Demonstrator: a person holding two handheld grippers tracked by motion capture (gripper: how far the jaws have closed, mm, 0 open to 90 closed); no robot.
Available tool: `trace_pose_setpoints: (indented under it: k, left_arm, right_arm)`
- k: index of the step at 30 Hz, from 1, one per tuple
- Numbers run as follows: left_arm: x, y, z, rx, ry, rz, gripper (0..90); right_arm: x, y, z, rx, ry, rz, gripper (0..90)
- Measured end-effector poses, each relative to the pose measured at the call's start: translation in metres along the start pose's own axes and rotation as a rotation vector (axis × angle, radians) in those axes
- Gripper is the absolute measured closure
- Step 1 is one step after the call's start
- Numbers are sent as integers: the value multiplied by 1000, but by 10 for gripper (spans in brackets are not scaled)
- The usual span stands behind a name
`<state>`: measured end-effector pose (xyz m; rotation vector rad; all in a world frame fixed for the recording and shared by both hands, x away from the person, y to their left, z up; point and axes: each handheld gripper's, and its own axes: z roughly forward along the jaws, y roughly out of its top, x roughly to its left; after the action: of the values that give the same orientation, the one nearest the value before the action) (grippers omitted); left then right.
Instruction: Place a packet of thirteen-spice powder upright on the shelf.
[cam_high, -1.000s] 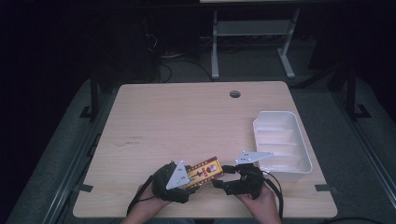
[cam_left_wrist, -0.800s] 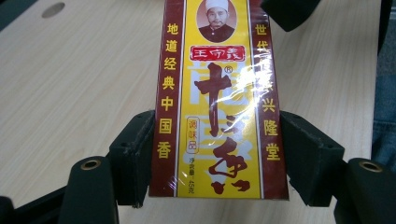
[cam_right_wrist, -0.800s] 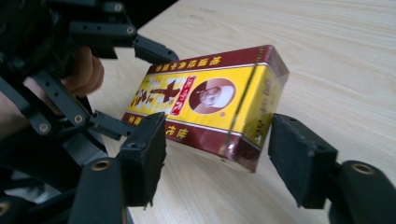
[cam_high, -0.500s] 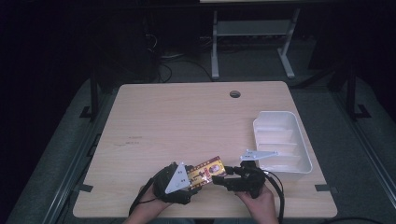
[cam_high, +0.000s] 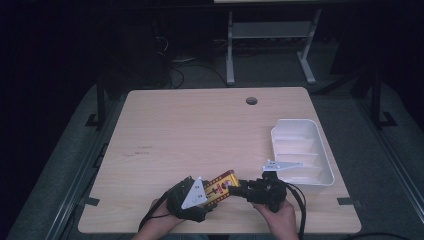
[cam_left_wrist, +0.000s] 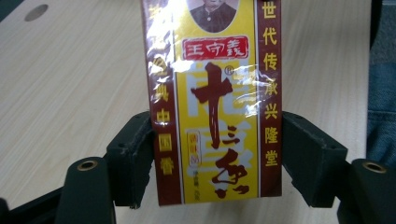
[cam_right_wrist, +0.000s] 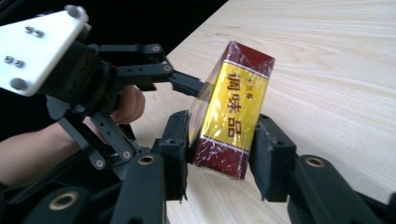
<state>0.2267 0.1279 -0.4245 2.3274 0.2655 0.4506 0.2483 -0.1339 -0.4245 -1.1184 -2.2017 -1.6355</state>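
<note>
Clearly "十三香" on red-yellow box (cam_left_wrist: 215, 102).

"王守義", "十三香" on box (cam_left_wrist: 215, 102)

The high view is looking forward and down over the whole table (cam_high: 200, 130) from well back. Both gripper views are sitting super close, each peering along its own jaws, sharing the same box (cam_left_wrist: 212, 107) from different sides.
</note>
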Motion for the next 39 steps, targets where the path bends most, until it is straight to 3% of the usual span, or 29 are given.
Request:
trace_pose_setpoints:
  k: [3,4,5,8,9,12,13,14,15,18,22,26,28,39]
  left_arm:
    - [0,1,2,0,-16,-3,270]
    - [0,1,2,-3,-21,-4,271]
    - [0,1,2,-12,-30,-7,270]
    - [0,1,0,-27,-39,-9,272]
    - [1,1,-1,-37,-49,-15,283]
    - [5,-1,-3,-62,-94,-38,331]
    - [8,-2,-3,-74,-139,-61,345]
    - [8,-2,-3,-74,-139,-61,380]
    - [9,-2,-4,-84,-156,-66,380]
    - [13,-3,-5,-83,-215,-94,476]
    - [18,-5,-5,-47,-290,-101,550]
    - [16,-3,-3,-9,-306,-66,633]
    - [15,-2,-2,5,-323,-50,656]
    - [18,-3,-5,-11,-365,-50,670]
  right_arm:
    - [5,3,0,12,8,-36,654]
    - [8,4,1,20,7,-58,666]
    - [15,8,1,41,-1,-113,674]
    - [20,11,0,44,-2,-151,679]
    - [24,14,-2,55,-4,-193,682]
    - [27,16,-3,75,-11,-247,682]
    - [32,17,-3,85,-9,-299,683]
    - [35,17,-3,94,-12,-333,683]
    - [35,17,-3,94,-12,-333,683]
    - [45,18,-2,143,-22,-435,681]
    - [46,18,1,186,-6,-482,678]
    - [46,20,4,225,10,-507,622]
    - [49,23,6,260,30,-558,610]
    - [58,39,16,353,59,-663,574]
